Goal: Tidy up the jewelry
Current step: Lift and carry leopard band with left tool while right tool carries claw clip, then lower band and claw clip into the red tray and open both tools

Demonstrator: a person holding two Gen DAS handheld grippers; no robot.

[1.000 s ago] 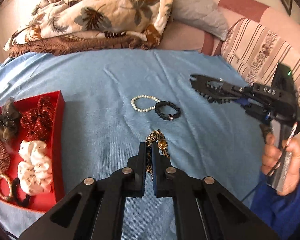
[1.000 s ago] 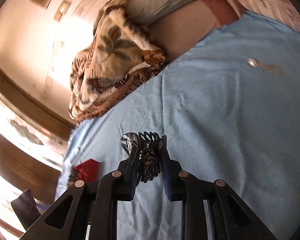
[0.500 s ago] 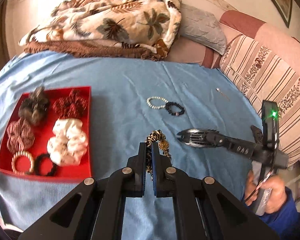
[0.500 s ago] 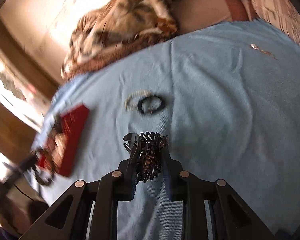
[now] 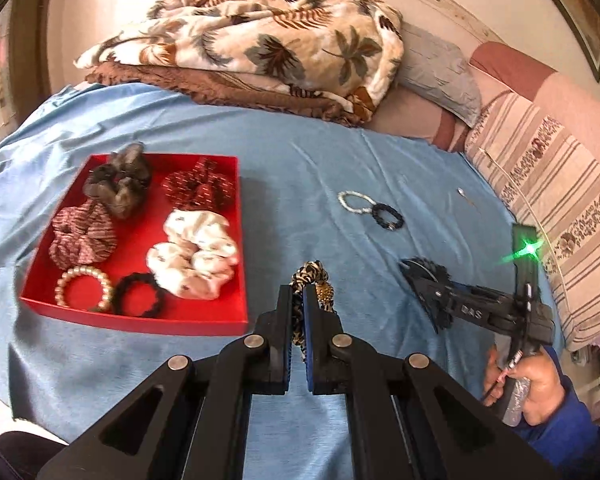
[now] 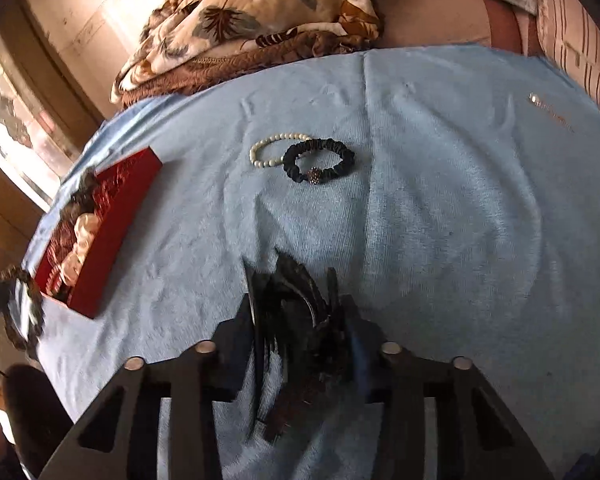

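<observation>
My left claw point(image 5: 298, 300) is clenched on a leopard-print hair band with a gold bead point(image 5: 311, 276), low in the middle of the frame. The red tray of scrunchies point(image 5: 148, 320) sits just left of it. My right claw point(image 6: 300, 320) grips a black toothed hair clip point(image 6: 292, 304) at bottom center. A white bead bracelet point(image 6: 268, 150) and a black band point(image 6: 320, 160) lie touching on the blue sheet point(image 6: 440, 220), higher up.

Pretty bright daylight, warm tint overall. Right wrist view has a blown-out window point(image 6: 8, 120) at the left edge and motion blur on the hair claw point(image 6: 296, 320). Heavy fisheye bending, dark vignette corners, green LED point(image 5: 530, 247) flaring.
</observation>
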